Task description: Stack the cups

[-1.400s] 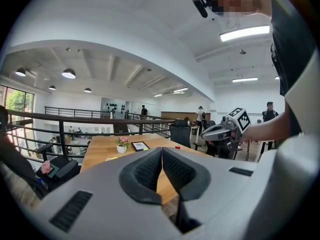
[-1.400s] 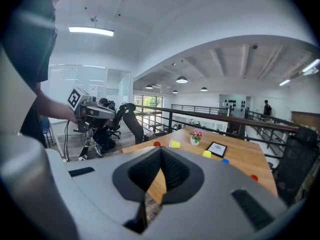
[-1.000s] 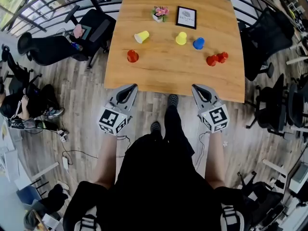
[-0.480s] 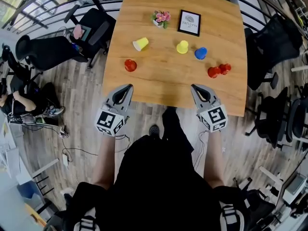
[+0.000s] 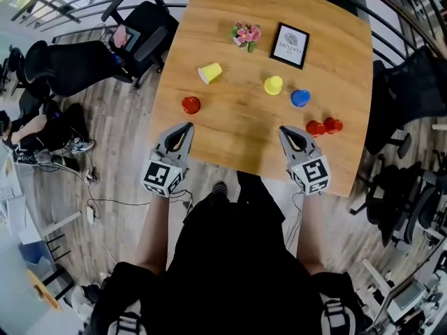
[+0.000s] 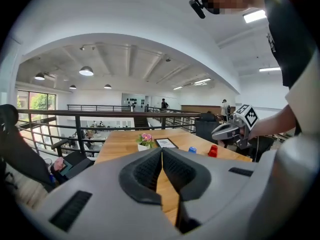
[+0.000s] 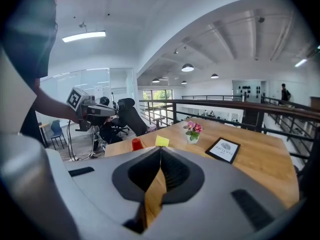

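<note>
Several small cups stand apart on the wooden table (image 5: 237,128). A red cup (image 5: 191,105) is at the left, with a yellow cup (image 5: 209,72) tipped on its side behind it. Further right are an upright yellow cup (image 5: 273,85), a blue cup (image 5: 300,98) and two red cups (image 5: 315,128) touching each other. My left gripper (image 5: 186,126) is shut and empty over the near edge, just short of the left red cup. My right gripper (image 5: 285,130) is shut and empty, left of the red pair. The right gripper view shows the red cup (image 7: 137,144) and the tipped yellow cup (image 7: 161,141) ahead.
A small pot of pink flowers (image 5: 246,34) and a black picture frame (image 5: 290,45) stand at the table's far side. Black office chairs (image 5: 133,37) stand left of the table and more at the right (image 5: 412,75). A railing runs behind the table.
Both grippers have come forward from in front of the table to over its near edge, still shut. The cups have not moved on the table.
</note>
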Motion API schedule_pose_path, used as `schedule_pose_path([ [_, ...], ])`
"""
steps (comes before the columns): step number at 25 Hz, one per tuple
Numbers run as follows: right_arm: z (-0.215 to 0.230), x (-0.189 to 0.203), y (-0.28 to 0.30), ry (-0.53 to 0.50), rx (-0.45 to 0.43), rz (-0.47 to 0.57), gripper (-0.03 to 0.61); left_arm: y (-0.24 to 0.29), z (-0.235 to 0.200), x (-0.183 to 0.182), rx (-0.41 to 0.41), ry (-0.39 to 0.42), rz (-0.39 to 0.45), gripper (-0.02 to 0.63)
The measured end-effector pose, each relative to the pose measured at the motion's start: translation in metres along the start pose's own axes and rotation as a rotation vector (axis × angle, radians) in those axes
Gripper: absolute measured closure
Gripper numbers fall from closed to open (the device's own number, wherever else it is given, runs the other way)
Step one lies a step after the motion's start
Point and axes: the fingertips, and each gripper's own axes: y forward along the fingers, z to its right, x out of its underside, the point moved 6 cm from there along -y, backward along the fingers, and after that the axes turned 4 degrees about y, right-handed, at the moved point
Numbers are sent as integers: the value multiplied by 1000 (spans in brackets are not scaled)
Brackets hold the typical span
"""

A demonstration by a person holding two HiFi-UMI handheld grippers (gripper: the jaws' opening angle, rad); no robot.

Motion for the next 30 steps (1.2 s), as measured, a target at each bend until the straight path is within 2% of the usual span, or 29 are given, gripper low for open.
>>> schedule_pose_path([
  [3, 17, -2, 15, -8, -45, -13, 569, 10, -6, 17, -60, -3, -38, 591],
  [7, 32, 3, 36, -14, -102, -16, 569, 22, -12, 39, -116, 84, -105, 591],
  [9, 34, 5, 47, -22, -122, -30, 569, 26, -16, 48, -122, 92, -128, 589],
  [16, 22, 9, 70, -17, -138, -68, 566, 39, -44, 77, -135, 51, -145, 588],
  [22, 14, 20, 75, 12, -108, -93, 561, 53, -72, 98, -130, -67, -137, 586],
  [25, 13, 26, 76, 27, -83, -98, 560, 60, -81, 109, -111, -61, -157, 494],
  [30, 6, 34, 75, 44, -51, -116, 560, 70, -92, 134, -69, -39, -227, 414],
])
